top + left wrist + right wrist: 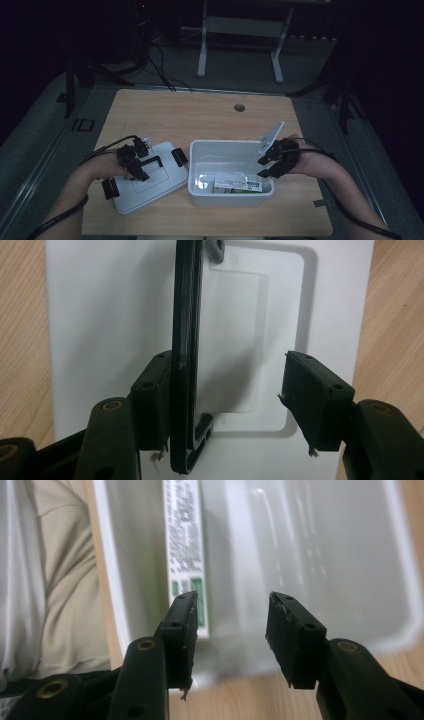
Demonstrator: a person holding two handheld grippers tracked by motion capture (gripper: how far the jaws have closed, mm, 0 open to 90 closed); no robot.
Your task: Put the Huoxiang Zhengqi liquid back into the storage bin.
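Observation:
A white lid [150,187] lies flat on the wooden table at the left, with a black latch [179,156] at each end. Its black handle [186,340] stands upright between the jaws of my left gripper [230,400], against the left pad [152,405]; the jaws are wide apart. In the high view the left gripper [139,167] hovers over the lid's middle. An open white box [200,150] sits mid-table and holds a green and white carton [239,185]. My right gripper [262,167] is open at the box's right rim. Its own view looks down on the carton [184,545].
A white flap [272,134] sticks up at the box's far right corner. A round hole [239,107] marks the table's far side. Beyond the table stand a white frame [202,50] and floor cables [162,70]. A person's clothing [50,580] lies beside the box.

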